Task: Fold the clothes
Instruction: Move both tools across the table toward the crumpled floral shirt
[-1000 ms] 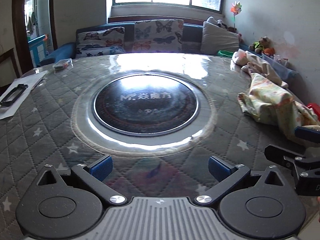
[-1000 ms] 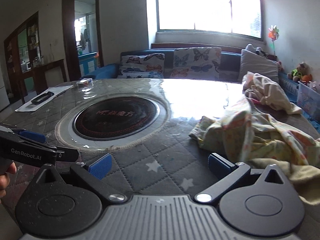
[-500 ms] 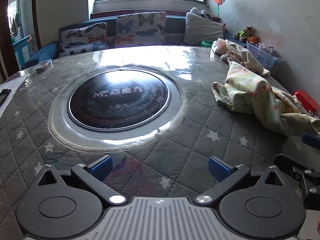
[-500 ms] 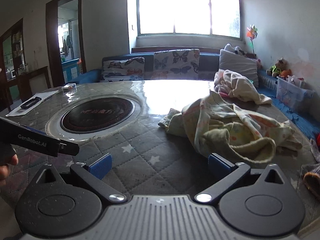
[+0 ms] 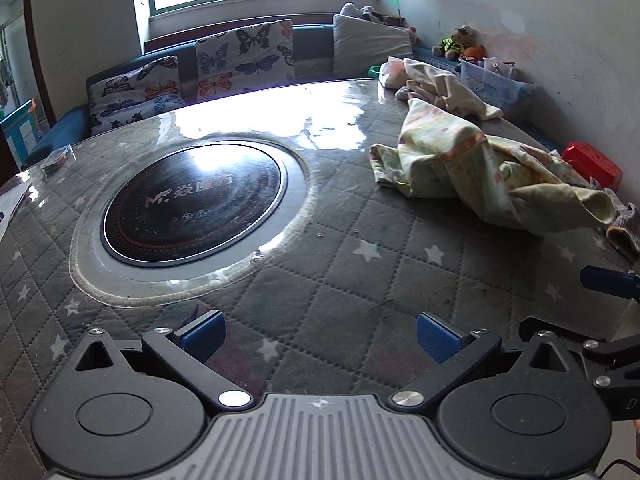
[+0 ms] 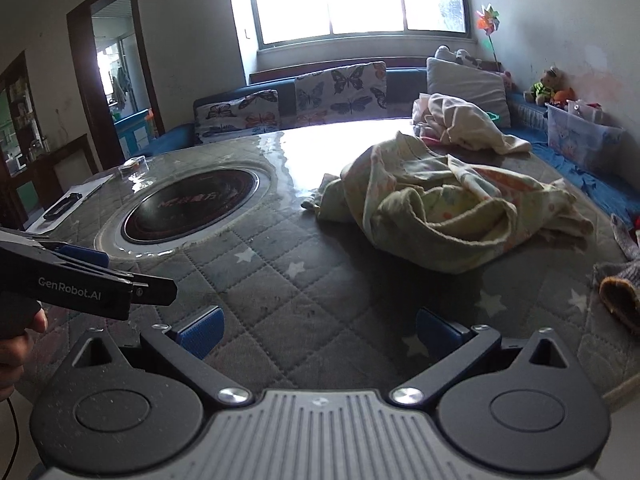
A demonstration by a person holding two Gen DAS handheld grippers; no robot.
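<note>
A crumpled pale yellow-green patterned garment (image 5: pixel 472 168) lies on the right side of the round quilted table (image 5: pixel 344 280); it also shows in the right wrist view (image 6: pixel 448 204). A second cream garment (image 6: pixel 464 124) lies heaped behind it. My left gripper (image 5: pixel 320 338) is open and empty above the table's near part, left of the garment. My right gripper (image 6: pixel 318 332) is open and empty, short of the garment. Each gripper shows at the edge of the other's view.
A black round cooktop (image 5: pixel 192 204) sits in the table's middle. A grey sock-like item (image 6: pixel 620 292) lies at the right edge. A paper with a black object (image 6: pixel 68 206) lies far left. A sofa with butterfly cushions (image 6: pixel 320 92) stands behind.
Both views have swung right, so the garment sits more centrally and nearer. Both grippers stay open and empty.
</note>
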